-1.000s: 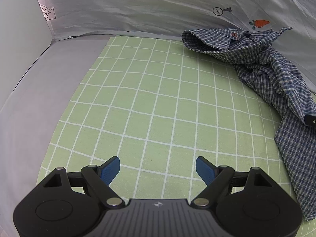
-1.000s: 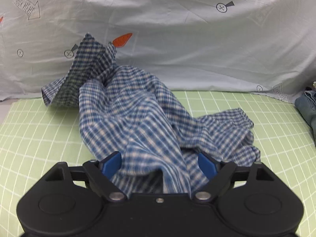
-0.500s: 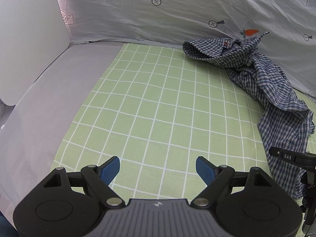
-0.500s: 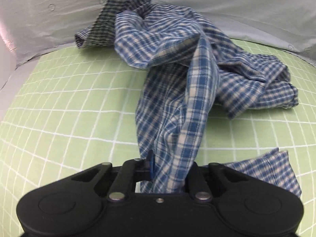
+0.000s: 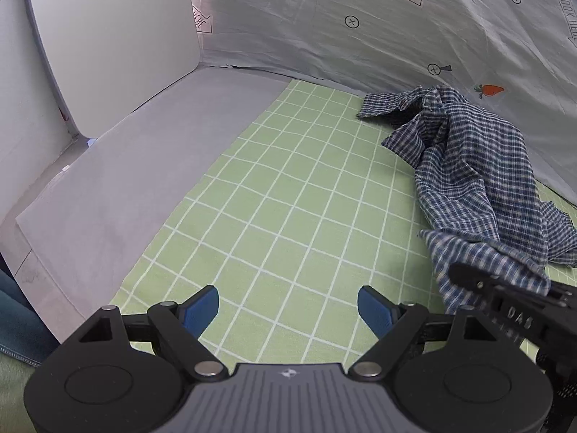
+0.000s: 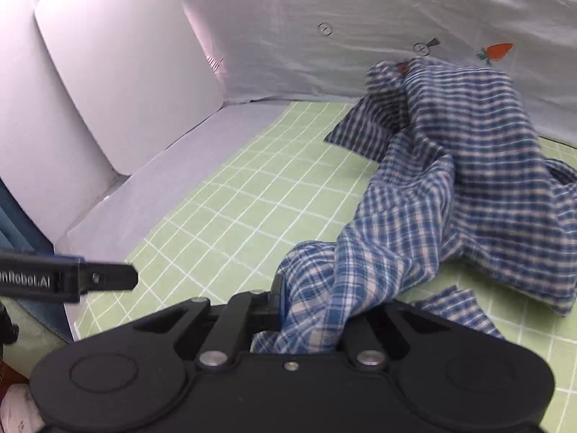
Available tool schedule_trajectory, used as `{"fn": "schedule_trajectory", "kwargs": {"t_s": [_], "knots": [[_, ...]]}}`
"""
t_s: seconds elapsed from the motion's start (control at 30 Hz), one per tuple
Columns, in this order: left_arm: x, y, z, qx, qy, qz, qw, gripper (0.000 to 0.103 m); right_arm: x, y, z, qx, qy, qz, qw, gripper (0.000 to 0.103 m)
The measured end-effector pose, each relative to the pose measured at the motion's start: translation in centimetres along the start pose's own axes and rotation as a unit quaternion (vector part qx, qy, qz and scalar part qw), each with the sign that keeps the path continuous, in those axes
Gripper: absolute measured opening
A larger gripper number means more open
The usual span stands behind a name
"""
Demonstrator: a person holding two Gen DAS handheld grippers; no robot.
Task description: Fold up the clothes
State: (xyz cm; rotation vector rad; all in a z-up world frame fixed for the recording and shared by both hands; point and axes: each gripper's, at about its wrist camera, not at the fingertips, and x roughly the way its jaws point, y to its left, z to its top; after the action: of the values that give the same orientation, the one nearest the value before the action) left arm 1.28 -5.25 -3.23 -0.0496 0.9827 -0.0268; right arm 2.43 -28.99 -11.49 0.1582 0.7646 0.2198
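Note:
A blue and white checked shirt [image 5: 465,166] lies crumpled on the right side of the green grid mat [image 5: 281,209], its far end against the grey backdrop. My right gripper [image 6: 306,310] is shut on a bunched edge of the checked shirt [image 6: 450,187], which trails away from the jaws to the right. That right gripper [image 5: 505,299] shows at the lower right of the left wrist view, holding the cloth. My left gripper [image 5: 288,306] is open over bare mat, left of the shirt, with nothing between its blue pads. The left gripper's tip [image 6: 104,279] shows in the right wrist view.
A grey printed sheet [image 5: 360,18] hangs as a backdrop behind the mat. White panels [image 5: 119,43] stand at the left, beside a bare grey strip of table [image 5: 119,195]. Blue denim [image 5: 14,317] shows at the lower left edge.
My right gripper closed on the shirt's edge and pulled it toward me and left. Both grippers have drawn back, so more of the table and the white panels show.

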Motion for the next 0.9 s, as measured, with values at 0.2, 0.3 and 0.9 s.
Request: {"fn": "schedule_trajectory", "kwargs": {"t_s": [0.2,0.3,0.9], "knots": [[-0.3,-4.5,-1.1,0.005,0.002,-0.016,0.9999,0.085,-5.9,-10.3,4.3,0.053,-0.08,-0.091,0.991,0.007],[0.3,-8.2,-1.1,0.026,0.001,-0.024,0.9994,0.085,-8.9,-15.5,6.5,0.079,-0.119,-0.136,0.98,0.007],[12.1,-28.9,6.4,0.107,0.02,-0.106,0.9883,0.085,-7.5,-40.2,6.4,0.13,-0.032,-0.38,0.915,0.069]]}}
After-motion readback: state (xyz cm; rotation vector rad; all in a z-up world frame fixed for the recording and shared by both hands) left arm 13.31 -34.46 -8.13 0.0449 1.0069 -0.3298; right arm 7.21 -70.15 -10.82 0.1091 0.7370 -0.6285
